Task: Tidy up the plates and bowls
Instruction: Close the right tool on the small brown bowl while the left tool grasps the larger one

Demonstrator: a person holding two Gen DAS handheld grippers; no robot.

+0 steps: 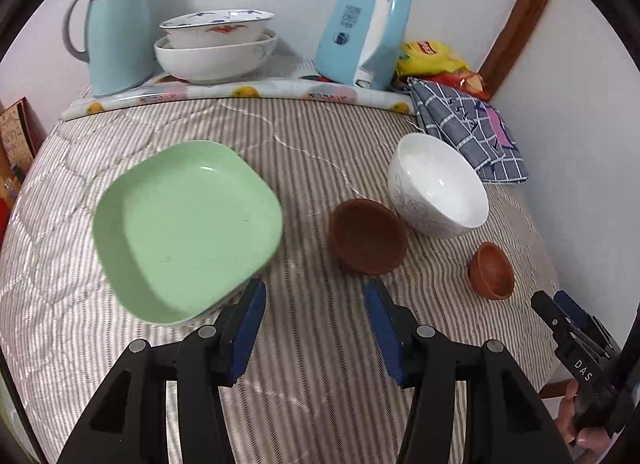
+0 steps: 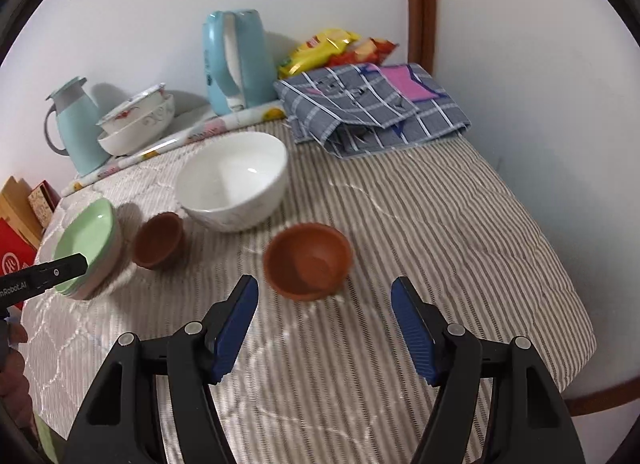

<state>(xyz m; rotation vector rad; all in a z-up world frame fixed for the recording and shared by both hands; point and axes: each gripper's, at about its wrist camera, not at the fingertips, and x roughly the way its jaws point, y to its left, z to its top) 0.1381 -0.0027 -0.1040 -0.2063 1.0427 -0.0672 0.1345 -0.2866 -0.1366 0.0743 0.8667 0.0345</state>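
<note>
A green square plate (image 1: 188,232) lies on top of another plate on the striped table cover. My left gripper (image 1: 316,304) stands open and empty, its left fingertip close to the plate's near rim. Beyond it sit a larger brown bowl (image 1: 368,236), a white bowl (image 1: 438,186) and a small brown bowl (image 1: 491,270). My right gripper (image 2: 324,300) is open with nothing between its pads, and the small brown bowl (image 2: 308,264) stands just ahead of its fingertips. In the right wrist view the white bowl (image 2: 234,180), the other brown bowl (image 2: 158,240) and the green plate (image 2: 86,242) lie to the left.
Along the back wall stand a teal jug (image 1: 116,24), two stacked white patterned bowls (image 1: 216,44), a blue kettle (image 1: 364,32) and snack bags (image 1: 432,58). A folded checked cloth (image 1: 468,124) lies at the back right. The table's edge (image 2: 576,364) runs close on the right.
</note>
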